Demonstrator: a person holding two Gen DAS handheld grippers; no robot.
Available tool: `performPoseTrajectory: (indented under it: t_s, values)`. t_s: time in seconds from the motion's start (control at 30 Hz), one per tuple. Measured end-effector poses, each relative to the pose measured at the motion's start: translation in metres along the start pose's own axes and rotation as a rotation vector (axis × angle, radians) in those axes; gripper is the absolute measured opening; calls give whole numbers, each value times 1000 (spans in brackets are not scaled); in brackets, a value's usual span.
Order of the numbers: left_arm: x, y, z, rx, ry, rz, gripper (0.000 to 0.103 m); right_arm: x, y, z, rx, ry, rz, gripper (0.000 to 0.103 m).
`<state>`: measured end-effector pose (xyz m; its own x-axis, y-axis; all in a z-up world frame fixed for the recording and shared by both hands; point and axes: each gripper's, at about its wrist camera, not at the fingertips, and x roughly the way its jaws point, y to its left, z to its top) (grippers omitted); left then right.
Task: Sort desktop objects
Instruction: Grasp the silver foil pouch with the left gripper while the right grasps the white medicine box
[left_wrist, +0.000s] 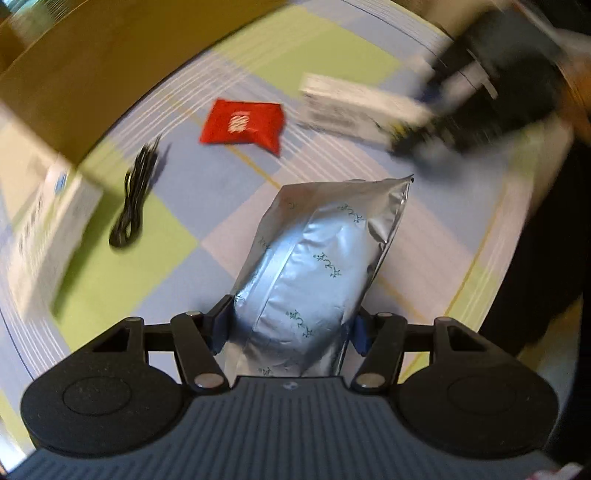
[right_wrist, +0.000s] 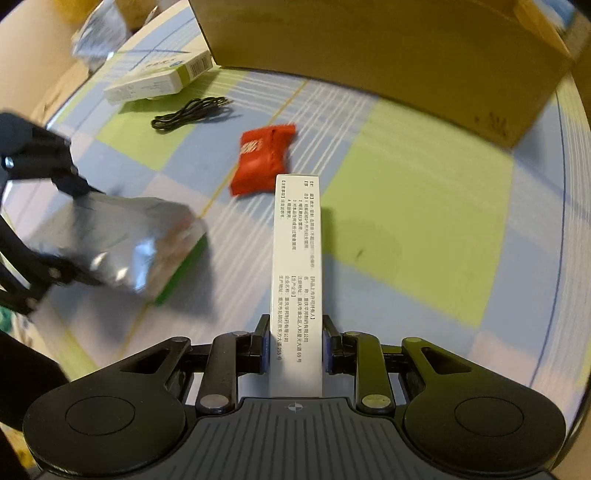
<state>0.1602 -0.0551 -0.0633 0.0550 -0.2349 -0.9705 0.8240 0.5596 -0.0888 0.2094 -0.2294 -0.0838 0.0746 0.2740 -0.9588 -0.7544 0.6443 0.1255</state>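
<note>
My left gripper is shut on a silver foil pouch with small green marks, held above the checked tablecloth. In the right wrist view the same pouch shows at the left, blurred, in the left gripper. My right gripper is shut on a long white medicine box printed with text, lifted over the table. That box appears blurred at the upper right of the left wrist view, in the right gripper. A red sachet lies on the cloth between them.
A coiled black cable lies left of the sachet. A white and green box sits beyond it. A big cardboard box stands along the far side. A crumpled foil bag sits at the far left.
</note>
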Motion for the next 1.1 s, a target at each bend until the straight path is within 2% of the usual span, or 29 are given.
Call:
performPoseTrajectory:
  t_s: [0.1,0.17,0.23,0.33,0.37,0.4,0.43,0.5,0.6,0.73,0.8,0.9,0.93,1.03,1.1]
  values:
    - [-2,-3,-3,-148,-22,-9,57,-3,11,-13,27,-16,-2,23]
    - [-3,-9,-7,-197,-43,12,58,-2,20,-21,25,-29,-13,23]
    - [-3,-20,-10,-187,-66,56,59,0,33,-27,-1,-53,-41,24]
    - [3,-36,-15,-105,-89,107,63,1,43,-33,-36,-83,-58,26]
    - [2,-38,-18,-91,-91,98,63,2,45,-34,-46,-93,-59,31]
    - [5,-39,-20,-73,-95,77,67,2,45,-35,-48,-104,-57,39]
    - [6,-39,-23,-64,-112,57,71,4,45,-35,-35,-120,-52,43]
    - [6,-37,-29,-67,-133,12,72,3,42,-37,-16,-148,-23,53]
    - [3,-34,-31,-49,-149,1,74,3,39,-36,-8,-184,-5,54]
    - [3,-32,-32,-41,-159,-15,74,5,38,-31,-21,-198,-21,54]
    - [3,-33,-33,-20,-158,-8,72,6,40,-31,-47,-198,-31,54]
    - [4,-33,-34,-19,-160,-24,54,8,42,-31,-72,-200,-40,54]
    - [5,-34,-34,-17,-163,-22,52,9,42,-31,-74,-203,-42,54]
    - [3,-32,-37,-40,-185,-13,51,10,43,-30,-87,-206,-58,51]
    - [1,-29,-38,-75,-203,23,50,10,45,-30,-94,-208,-68,43]
